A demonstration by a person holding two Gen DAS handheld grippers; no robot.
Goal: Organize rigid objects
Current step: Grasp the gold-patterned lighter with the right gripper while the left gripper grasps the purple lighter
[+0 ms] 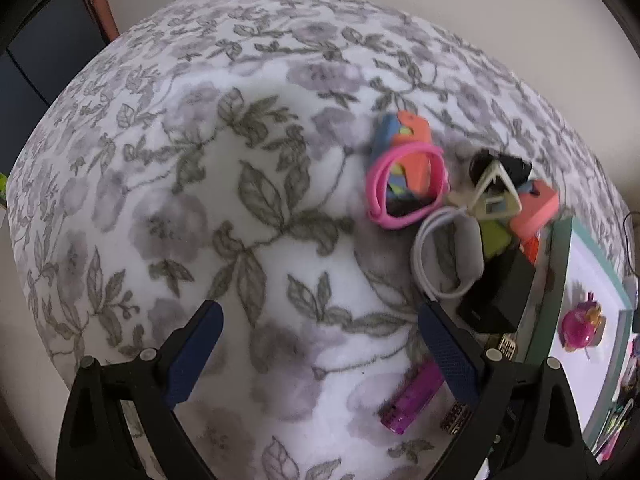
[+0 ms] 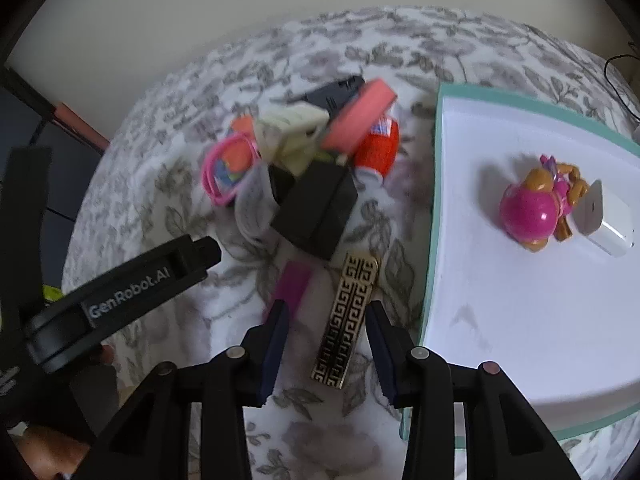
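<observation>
Jaws of the right gripper (image 2: 328, 344) stand apart, straddling a flat black-and-gold patterned bar (image 2: 347, 320) lying on the floral blanket (image 2: 160, 200); its long axis runs straight ahead, leaning slightly right. Left gripper (image 1: 320, 354) gapes wide over bare blanket, empty.

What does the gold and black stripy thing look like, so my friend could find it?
Start at the white tray with the teal rim on the flowery blanket. Just left of it, between the right gripper jaws, lies a flat gold bar. Only it has a black maze pattern; the purple piece beside it is plain.
</observation>
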